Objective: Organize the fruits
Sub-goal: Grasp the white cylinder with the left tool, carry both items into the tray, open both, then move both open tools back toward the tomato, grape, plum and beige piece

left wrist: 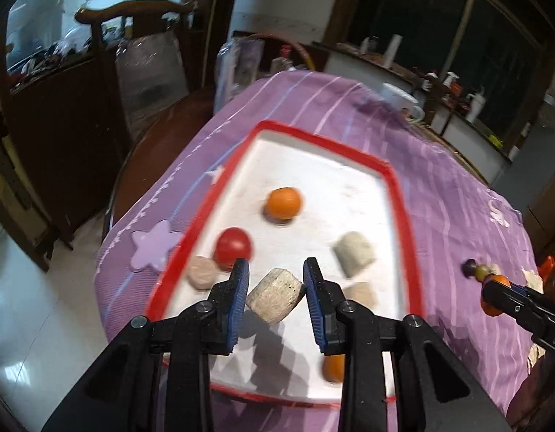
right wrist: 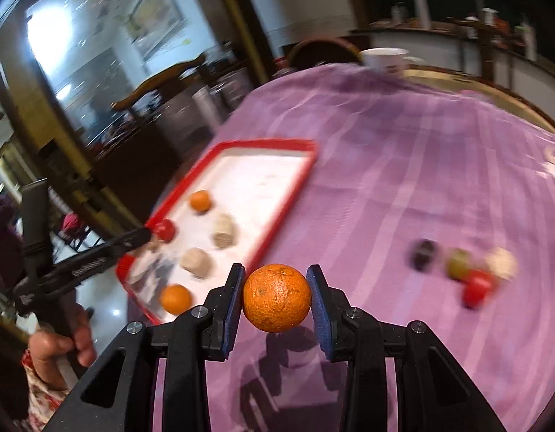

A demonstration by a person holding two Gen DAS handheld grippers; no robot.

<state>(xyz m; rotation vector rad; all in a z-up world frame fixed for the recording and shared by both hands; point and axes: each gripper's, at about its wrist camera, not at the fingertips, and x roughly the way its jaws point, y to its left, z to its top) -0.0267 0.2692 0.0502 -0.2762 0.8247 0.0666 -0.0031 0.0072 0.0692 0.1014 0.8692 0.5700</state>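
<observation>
A red-rimmed white tray (left wrist: 399, 194) lies on the purple cloth and holds an orange (left wrist: 283, 203), a red fruit (left wrist: 233, 247), another orange (left wrist: 333, 368) and several beige pieces. My left gripper (left wrist: 276, 297) is above the tray, shut on a beige cylindrical piece (left wrist: 273, 299). My right gripper (right wrist: 276, 297) is shut on an orange (right wrist: 276, 297), held above the cloth right of the tray (right wrist: 295, 183). It also shows in the left wrist view (left wrist: 493, 297). A dark fruit (right wrist: 423, 254), a green fruit (right wrist: 459, 263), a red fruit (right wrist: 477, 288) and a pale piece (right wrist: 502, 262) lie on the cloth at the right.
A purple star coaster (left wrist: 153, 250) lies left of the tray. A white cup (right wrist: 383, 58) stands at the table's far edge. A wooden chair (left wrist: 133, 57) stands beyond the table at the left. The table's near-left edge drops to a tiled floor (left wrist: 43, 306).
</observation>
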